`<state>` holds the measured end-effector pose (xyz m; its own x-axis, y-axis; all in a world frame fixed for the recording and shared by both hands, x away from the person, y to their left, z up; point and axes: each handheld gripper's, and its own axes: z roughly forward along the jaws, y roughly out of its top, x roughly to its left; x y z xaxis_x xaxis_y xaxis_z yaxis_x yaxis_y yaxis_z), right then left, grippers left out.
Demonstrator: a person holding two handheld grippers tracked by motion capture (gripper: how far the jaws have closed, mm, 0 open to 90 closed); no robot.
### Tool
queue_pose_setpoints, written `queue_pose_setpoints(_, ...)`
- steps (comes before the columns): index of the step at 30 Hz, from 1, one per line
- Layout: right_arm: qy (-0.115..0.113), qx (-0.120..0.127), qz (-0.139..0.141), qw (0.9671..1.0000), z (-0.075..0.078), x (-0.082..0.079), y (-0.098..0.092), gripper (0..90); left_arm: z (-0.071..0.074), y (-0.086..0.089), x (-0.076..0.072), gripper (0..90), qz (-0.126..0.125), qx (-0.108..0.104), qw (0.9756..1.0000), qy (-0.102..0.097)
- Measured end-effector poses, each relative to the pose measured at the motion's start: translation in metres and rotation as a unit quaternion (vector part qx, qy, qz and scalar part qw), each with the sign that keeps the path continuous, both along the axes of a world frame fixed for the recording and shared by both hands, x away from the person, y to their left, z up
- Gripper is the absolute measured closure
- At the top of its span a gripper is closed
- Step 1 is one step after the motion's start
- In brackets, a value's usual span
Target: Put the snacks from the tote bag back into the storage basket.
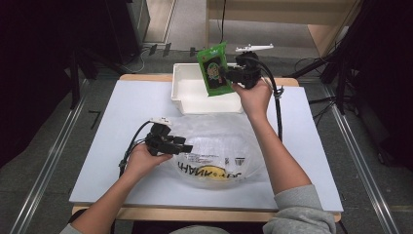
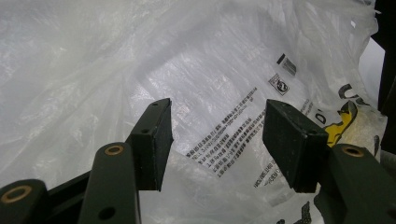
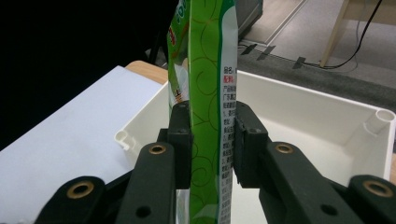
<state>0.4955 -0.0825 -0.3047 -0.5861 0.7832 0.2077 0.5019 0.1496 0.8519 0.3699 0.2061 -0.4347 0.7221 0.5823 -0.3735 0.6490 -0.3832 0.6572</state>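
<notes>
A green snack packet (image 1: 214,69) hangs above the white bin (image 1: 182,95) at the table's far side, with my right gripper (image 1: 230,74) shut on its edge. Seen along the right gripper's own jaws, the green packet (image 3: 208,107) stands upright, pinched between both pads, with the bin (image 3: 327,121) behind it. A clear plastic bag (image 1: 214,146) with black and yellow print lies in the middle of the table. My left gripper (image 1: 184,146) sits at the bag's left edge, jaws apart. In the left gripper view the bag (image 2: 219,93) lies behind the open gripper (image 2: 217,140), with nothing pinched.
The white tabletop (image 1: 122,126) has bare room to the left and right of the bag. Metal rails and dark stands flank the table. A wooden table leg (image 1: 207,24) and floor cables lie beyond the far edge.
</notes>
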Motion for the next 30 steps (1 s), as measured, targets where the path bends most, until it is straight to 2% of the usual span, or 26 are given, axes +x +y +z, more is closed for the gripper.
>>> queue_pose_setpoints(6, -0.005, -0.008, -0.011, 0.9999, -0.001, 0.016, 0.008, 74.0, -0.001, 0.000, 0.000, 43.8, -0.004, -0.001, 1.0000, 0.002)
queue_pose_setpoints(15, 0.007, 0.008, -0.026, 0.9996, -0.018, 0.040, 0.023, 74.0, -0.002, -0.002, 0.000, 43.8, -0.005, 0.001, 1.0000, 0.003)
queue_pose_setpoints(23, 0.016, -0.009, -0.040, 0.9990, -0.028, 0.061, 0.033, 74.0, -0.003, -0.002, 0.000, 43.8, -0.006, 0.006, 1.0000, 0.002)
queue_pose_setpoints(26, 0.001, -0.018, -0.050, 0.9986, -0.029, 0.063, 0.037, 74.1, -0.004, -0.003, 0.001, 44.2, -0.009, 0.009, 0.9999, 0.001)
queue_pose_setpoints(30, 0.012, -0.024, -0.060, 0.9978, -0.035, 0.074, 0.042, 74.1, -0.005, -0.005, 0.001, 44.2, -0.011, 0.010, 0.9999, 0.004)
